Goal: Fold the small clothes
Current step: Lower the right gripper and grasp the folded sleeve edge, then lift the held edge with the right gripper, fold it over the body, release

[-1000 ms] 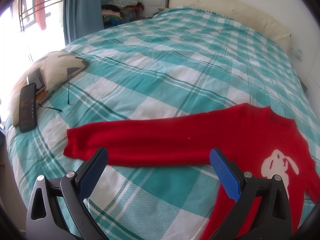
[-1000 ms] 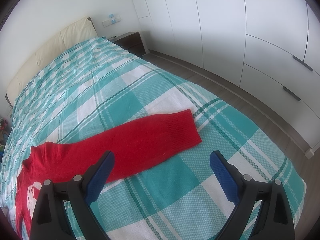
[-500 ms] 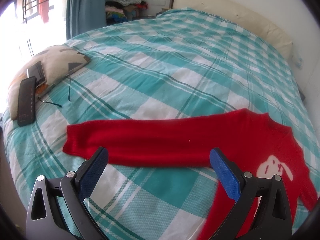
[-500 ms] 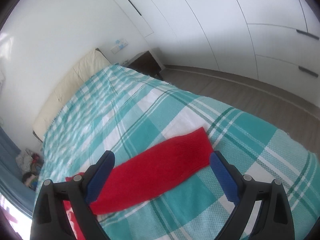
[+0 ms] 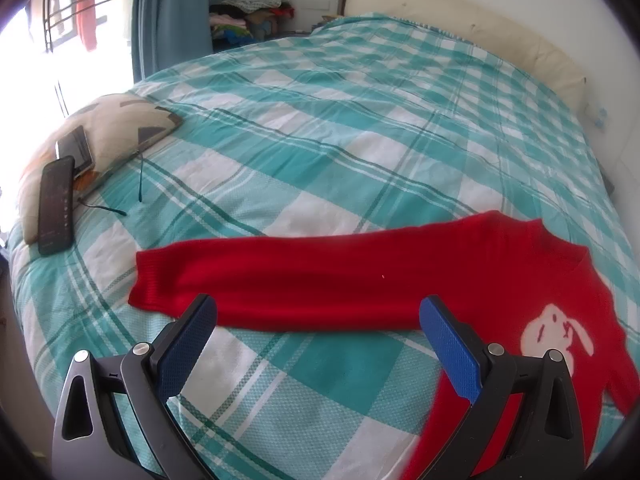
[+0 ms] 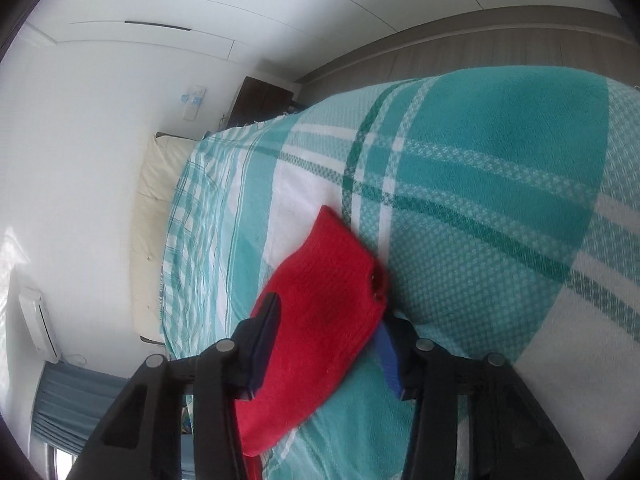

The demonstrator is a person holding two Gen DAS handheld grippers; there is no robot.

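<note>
Closing our right tongs on the red sweater's sleeve cuff, left tongs wide open and empty, we judge folding that sleeve inward comes next.

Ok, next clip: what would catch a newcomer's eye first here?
The red sweater with a white rabbit, spread flat on the teal plaid bed, stands out at once. In the right wrist view the right tool is closing around the sweater's sleeve cuff, which lies between its fingers. The left tool hangs open over the other sleeve.
</note>
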